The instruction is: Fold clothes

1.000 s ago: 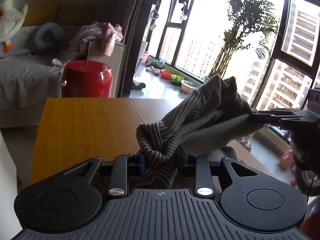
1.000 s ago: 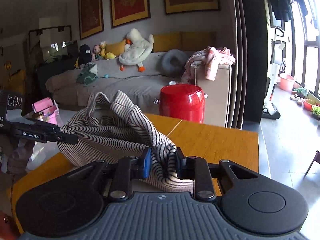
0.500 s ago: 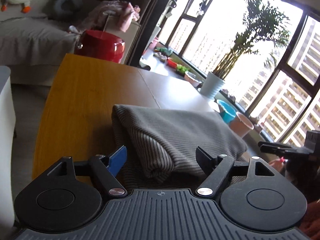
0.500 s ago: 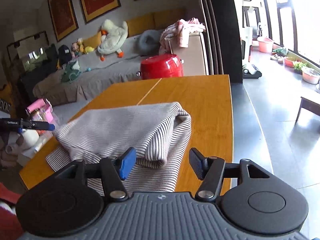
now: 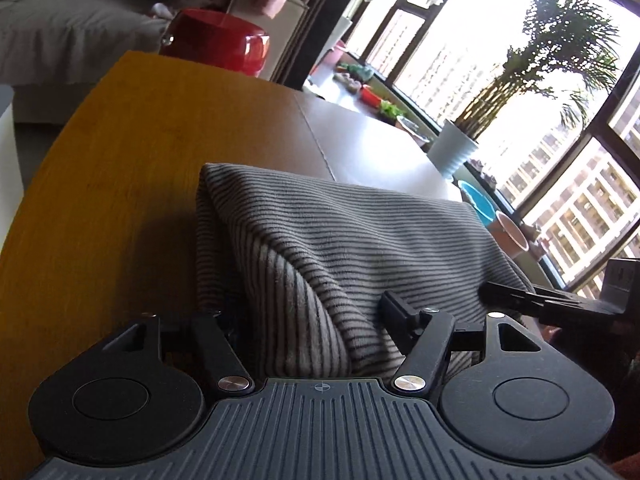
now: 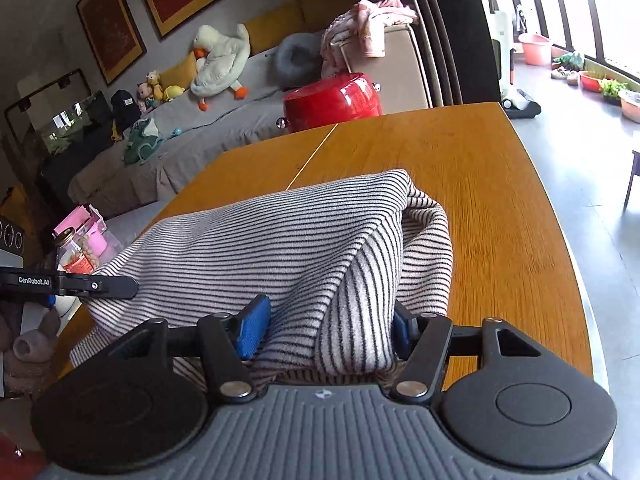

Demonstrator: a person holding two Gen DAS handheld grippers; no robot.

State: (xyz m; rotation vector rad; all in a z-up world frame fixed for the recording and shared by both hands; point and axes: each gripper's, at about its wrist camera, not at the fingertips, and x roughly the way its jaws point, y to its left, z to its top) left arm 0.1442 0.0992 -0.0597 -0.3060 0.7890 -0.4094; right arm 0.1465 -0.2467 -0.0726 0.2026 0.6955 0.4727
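Between the parted jaws of the left gripper (image 5: 316,316), just closing, bulges a folded grey-and-black striped knit garment (image 5: 340,240), lying on the orange wooden table (image 5: 100,200). Likewise the right gripper (image 6: 326,326) straddles its other end, pads not visibly pressing.

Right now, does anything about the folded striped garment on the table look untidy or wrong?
Slightly. The striped garment lies folded on the wooden table, but its near corner bulges into a loose hump instead of lying flat. Nothing looks spilled or damaged.
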